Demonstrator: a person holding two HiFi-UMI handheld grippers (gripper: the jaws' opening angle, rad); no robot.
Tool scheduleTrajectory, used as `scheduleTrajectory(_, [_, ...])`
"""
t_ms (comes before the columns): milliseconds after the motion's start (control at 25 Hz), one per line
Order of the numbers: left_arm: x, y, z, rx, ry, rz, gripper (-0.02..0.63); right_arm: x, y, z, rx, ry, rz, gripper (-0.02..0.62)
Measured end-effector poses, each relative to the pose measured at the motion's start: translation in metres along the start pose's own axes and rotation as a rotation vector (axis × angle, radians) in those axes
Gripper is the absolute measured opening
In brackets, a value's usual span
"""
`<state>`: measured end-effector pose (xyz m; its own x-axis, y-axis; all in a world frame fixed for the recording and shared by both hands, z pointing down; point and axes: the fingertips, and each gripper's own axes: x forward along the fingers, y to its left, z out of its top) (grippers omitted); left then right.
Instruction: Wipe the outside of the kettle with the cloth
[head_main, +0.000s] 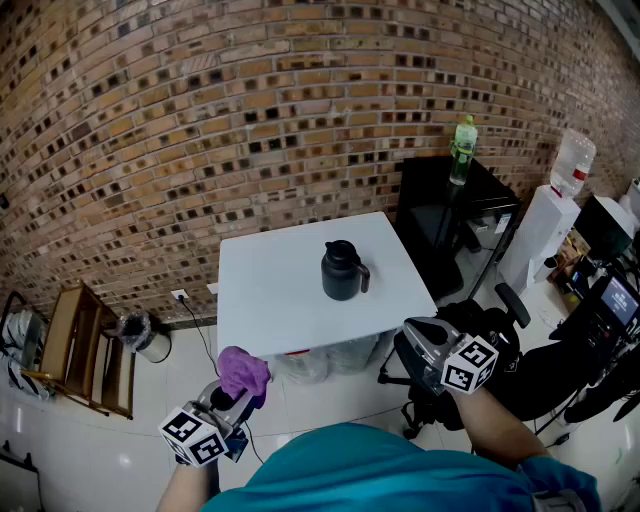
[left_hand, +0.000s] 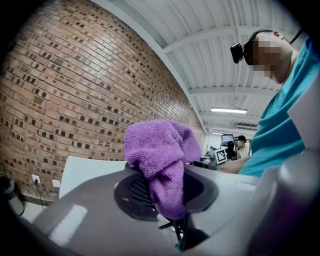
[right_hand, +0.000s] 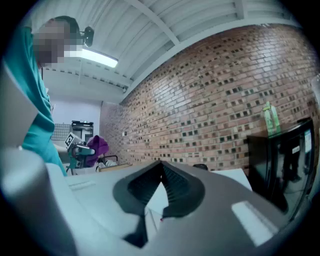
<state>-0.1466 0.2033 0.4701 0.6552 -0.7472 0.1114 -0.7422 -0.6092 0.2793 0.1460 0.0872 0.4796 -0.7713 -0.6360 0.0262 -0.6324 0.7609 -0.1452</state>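
A black kettle (head_main: 343, 270) stands upright near the middle of the white table (head_main: 270, 300), handle to the right. Both grippers are held short of the table's near edge, apart from the kettle. My left gripper (head_main: 233, 397) at the lower left is shut on a bunched purple cloth (head_main: 243, 371); in the left gripper view the cloth (left_hand: 162, 160) bulges up between the jaws and hides their tips. My right gripper (head_main: 422, 340) at the lower right is shut with nothing in it; its tips (right_hand: 161, 169) meet in the right gripper view, where the cloth (right_hand: 96, 147) shows far left.
A brick wall runs behind the table. A black cabinet (head_main: 450, 215) with a green bottle (head_main: 463, 150) stands to the table's right, then a water dispenser (head_main: 548, 225). A black office chair (head_main: 480, 325) is by my right gripper. A wooden rack (head_main: 85, 350) and a small bin (head_main: 145, 335) are on the left.
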Motion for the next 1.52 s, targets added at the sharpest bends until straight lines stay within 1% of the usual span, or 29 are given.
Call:
scheduleTrajectory(80, [-0.012,0.020,0.001,0.012,0.012,-0.010,0.091,0.021,0.000,0.002,-0.008,-0.022,-0.021,0.003])
scheduleTrajectory(160, [-0.026,0.040,0.002,0.022,0.020,-0.013,0.091,0.039,0.000,-0.002,-0.020,-0.020,-0.043,0.040])
scheduleTrajectory(280, [-0.045,0.075,0.010,0.036,0.029,-0.007,0.091,0.065,-0.003,-0.013,-0.034,0.015,-0.087,0.095])
scheduleTrajectory(360, [-0.047,0.096,0.015,0.034,0.036,-0.009,0.091,0.080,-0.011,-0.021,-0.032,0.040,-0.121,0.137])
scheduleTrajectory(480, [-0.034,0.116,0.015,0.037,0.052,-0.023,0.091,0.098,-0.032,-0.033,-0.049,0.087,-0.147,0.173])
scheduleTrajectory(600, [0.002,0.138,0.018,0.029,0.054,-0.015,0.092,0.119,-0.072,-0.044,-0.091,0.138,-0.144,0.196])
scheduleTrajectory(680, [0.037,0.150,0.025,0.029,0.049,0.000,0.091,0.138,-0.106,-0.052,-0.109,0.167,-0.117,0.220])
scheduleTrajectory(760, [0.075,0.162,0.029,0.033,0.050,0.027,0.091,0.158,-0.138,-0.068,-0.117,0.200,-0.067,0.241])
scheduleTrajectory(880, [0.135,0.180,0.033,0.001,0.064,0.081,0.092,0.187,-0.181,-0.099,-0.077,0.254,0.016,0.279])
scheduleTrajectory(960, [0.173,0.186,0.036,-0.031,0.085,0.096,0.092,0.204,-0.194,-0.122,-0.050,0.317,0.099,0.299])
scheduleTrajectory(1040, [0.208,0.191,0.041,-0.031,0.110,0.102,0.091,0.219,-0.198,-0.142,-0.051,0.383,0.191,0.311])
scheduleTrajectory(1120, [0.237,0.196,0.041,-0.034,0.145,0.103,0.092,0.230,-0.197,-0.158,-0.059,0.431,0.254,0.311])
scheduleTrajectory(1200, [0.256,0.198,0.035,-0.028,0.199,0.087,0.091,0.236,-0.192,-0.169,-0.052,0.445,0.279,0.311])
scheduleTrajectory(1240, [0.263,0.200,0.032,-0.020,0.223,0.075,0.092,0.239,-0.193,-0.170,-0.046,0.435,0.277,0.311])
scheduleTrajectory(1320, [0.275,0.209,0.028,-0.013,0.251,0.051,0.092,0.243,-0.200,-0.168,-0.038,0.414,0.258,0.287])
scheduleTrajectory(1440, [0.282,0.226,0.024,-0.025,0.270,0.015,0.091,0.241,-0.201,-0.168,-0.064,0.438,0.235,0.264])
scheduleTrajectory(1520, [0.283,0.238,0.022,-0.035,0.281,-0.009,0.091,0.240,-0.195,-0.168,-0.070,0.455,0.203,0.208])
